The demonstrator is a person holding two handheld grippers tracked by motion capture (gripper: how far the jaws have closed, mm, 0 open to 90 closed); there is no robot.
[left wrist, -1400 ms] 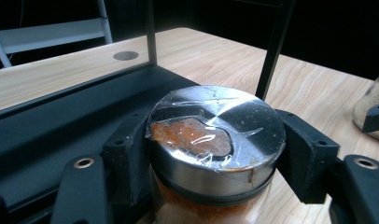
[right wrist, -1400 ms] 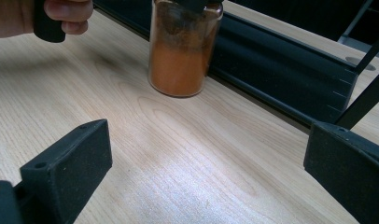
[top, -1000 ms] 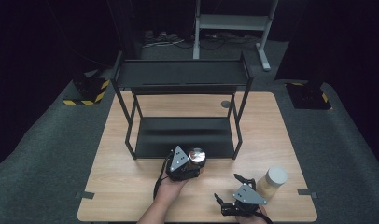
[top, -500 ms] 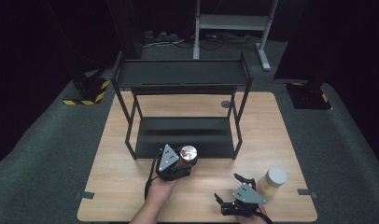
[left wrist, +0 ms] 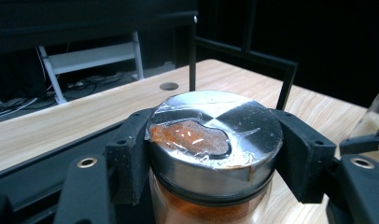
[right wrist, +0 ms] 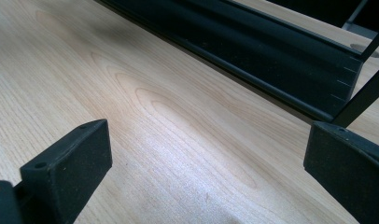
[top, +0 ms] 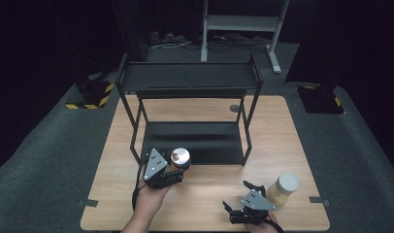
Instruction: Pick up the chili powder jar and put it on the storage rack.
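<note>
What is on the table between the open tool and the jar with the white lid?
Nothing. In the high view, the right tool sits close beside the white-lidded jar, with bare wooden table between them.

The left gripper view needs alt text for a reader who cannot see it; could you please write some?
A jar with a shiny metal lid is clamped between the left gripper's two black jaws. Orange powder shows through its glass. Behind it lie a wooden table and a black rack.
</note>
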